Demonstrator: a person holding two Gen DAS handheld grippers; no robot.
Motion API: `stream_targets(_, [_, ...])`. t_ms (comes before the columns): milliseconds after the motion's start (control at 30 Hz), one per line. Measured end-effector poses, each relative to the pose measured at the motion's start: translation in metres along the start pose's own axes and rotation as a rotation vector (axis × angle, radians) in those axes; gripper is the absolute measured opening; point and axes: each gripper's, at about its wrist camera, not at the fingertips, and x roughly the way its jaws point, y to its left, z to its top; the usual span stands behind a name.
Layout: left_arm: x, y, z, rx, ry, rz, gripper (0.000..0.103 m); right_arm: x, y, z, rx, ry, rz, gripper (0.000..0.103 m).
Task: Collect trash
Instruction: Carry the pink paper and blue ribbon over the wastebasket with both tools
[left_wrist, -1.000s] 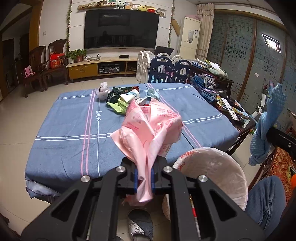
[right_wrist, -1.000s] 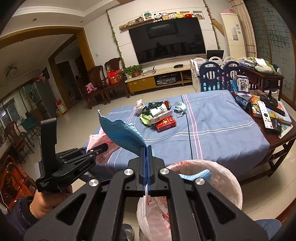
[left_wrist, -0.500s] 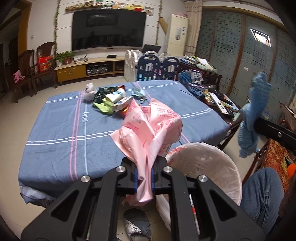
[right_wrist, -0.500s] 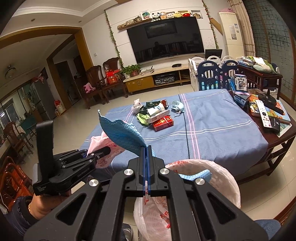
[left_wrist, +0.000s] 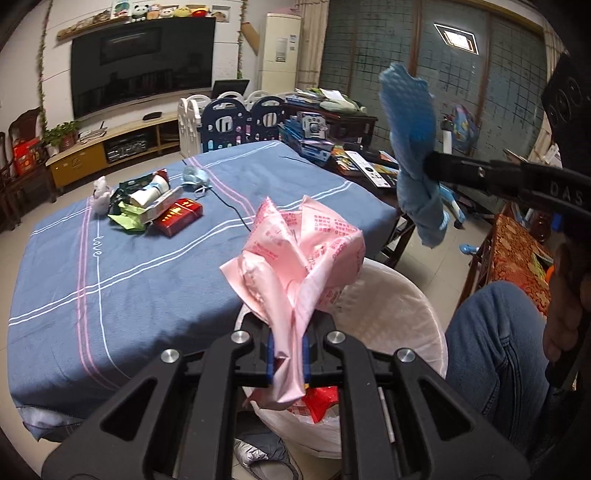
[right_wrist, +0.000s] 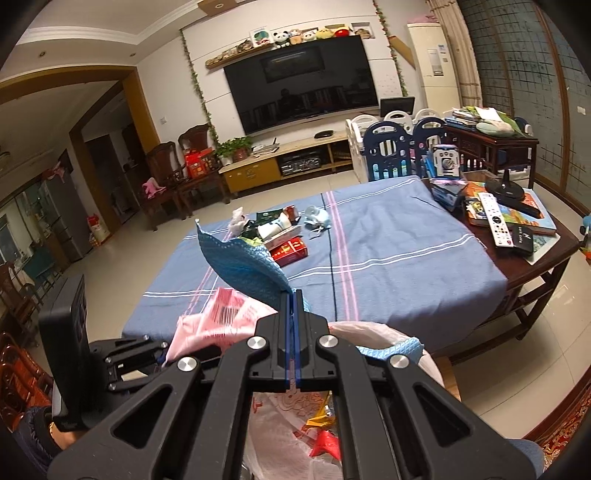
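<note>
Since a second ago your left gripper (left_wrist: 288, 354) has swung right; the bin (left_wrist: 402, 306) now fills the lower centre of the left view. Its jaws are pressed onto the pink bag (left_wrist: 295, 266), held above the bin's near rim. Your right gripper (right_wrist: 291, 339) pinches the blue cloth (right_wrist: 247, 266), also over the bin. Done: some wrappers already lie inside. Left: release both pieces, then clear the trash pile (left_wrist: 151, 206) on the blue tablecloth (left_wrist: 147, 280), upper left.

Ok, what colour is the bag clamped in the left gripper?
Pale pink with red print; the pink bag shows best in the left wrist view.
</note>
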Motion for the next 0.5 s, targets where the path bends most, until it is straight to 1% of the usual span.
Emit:
stream_targets(400, [0.004,-0.010,-0.003,0.036,0.012,-0.042,0.013,-0.001,-0.003,0.000,0.002,-0.002,-0.012,0.002])
stream_targets(467, [0.004,-0.012,-0.003,0.042,0.015,-0.052,0.015,-0.001,-0.003,0.000,0.003,-0.003,-0.015,0.002])
stream_targets(500, [0.005,-0.013,-0.004,0.044,0.019,-0.057,0.019,-0.001,-0.004,0.000,0.004,-0.003,-0.017,0.002])
